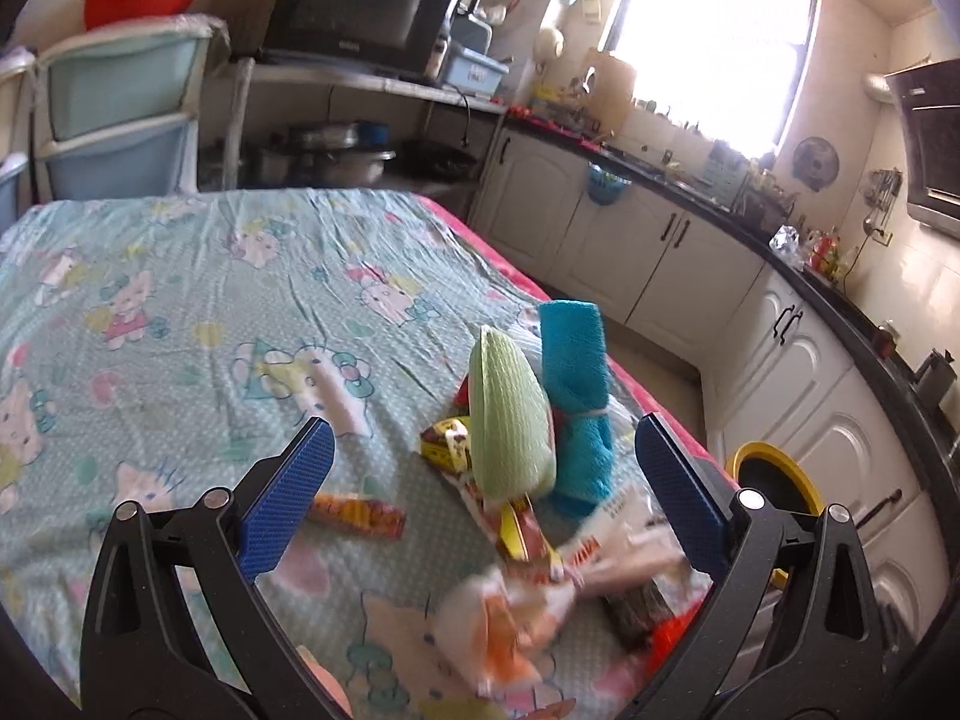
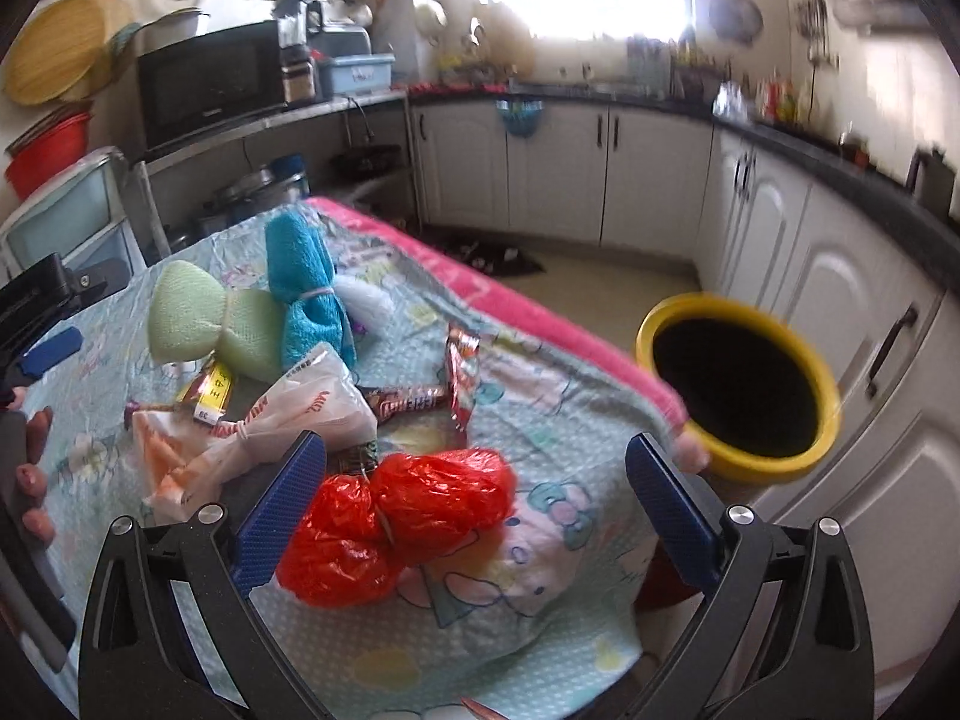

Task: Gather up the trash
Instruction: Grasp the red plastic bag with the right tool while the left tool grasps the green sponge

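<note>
Grippers left (image 1: 483, 480), right (image 2: 477, 480): wide apart, empty | red bag (image 2: 396, 525) between right's (tied) | bin (image 2: 741, 387) nearby

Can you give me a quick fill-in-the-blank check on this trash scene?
1. The crumpled plastic bag between the right gripper's open jaws is ____.
2. The bin past the table edge has a ____ rim.
3. The rolled towel is ____.
4. Both grippers are ____.

Missing words: red; yellow; blue; open
</note>
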Motion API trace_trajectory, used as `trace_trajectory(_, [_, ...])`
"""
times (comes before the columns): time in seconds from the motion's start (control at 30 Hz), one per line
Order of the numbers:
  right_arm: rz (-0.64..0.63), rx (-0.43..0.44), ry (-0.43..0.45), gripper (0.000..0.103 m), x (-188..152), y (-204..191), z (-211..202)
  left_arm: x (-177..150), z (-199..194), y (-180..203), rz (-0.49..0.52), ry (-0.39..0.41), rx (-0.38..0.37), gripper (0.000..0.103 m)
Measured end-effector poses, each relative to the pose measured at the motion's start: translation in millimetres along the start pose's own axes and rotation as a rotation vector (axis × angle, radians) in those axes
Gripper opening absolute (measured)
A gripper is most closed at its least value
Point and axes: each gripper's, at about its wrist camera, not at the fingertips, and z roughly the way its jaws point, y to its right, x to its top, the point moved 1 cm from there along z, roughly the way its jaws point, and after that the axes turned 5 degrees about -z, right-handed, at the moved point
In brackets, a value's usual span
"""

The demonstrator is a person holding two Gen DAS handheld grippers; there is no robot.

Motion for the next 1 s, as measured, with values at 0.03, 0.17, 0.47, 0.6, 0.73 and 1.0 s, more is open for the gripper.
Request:
trace_trajectory(0.03, [0.027, 0.014, -0.026, 0.097, -0.1, 1.5, 6.4, 2.8, 6.6, -1.5, -0.007, -0.007, 0.003, 0.092])
trace_trajectory(0.17, [0.139, 0.084, -0.129, 0.097, -2.7, 5.5, 32.1, 9.7, 33.9, -6.5, -0.034, -0.058, -0.005, 0.092])
trace_trajectory(0.47, [0.271, 0.210, -0.294, 0.048, -16.0, 11.8, 63.8, 6.7, 67.0, -9.0, -0.035, -0.158, -0.031, 0.079])
trace_trajectory(0.6, [0.261, 0.248, -0.265, 0.031, -13.4, 10.2, 58.8, 5.3, 71.7, -10.1, -0.034, -0.182, -0.041, 0.045])
trace_trajectory(0.73, [0.255, 0.282, -0.237, 0.028, -11.0, 12.3, 50.0, 4.9, 66.9, -7.8, -0.007, -0.180, -0.058, 0.029])
trace_trajectory(1.0, [0.186, 0.303, -0.129, 0.028, 10.7, 15.3, 24.8, 16.4, 40.3, -5.6, 0.020, -0.129, -0.079, 0.026])
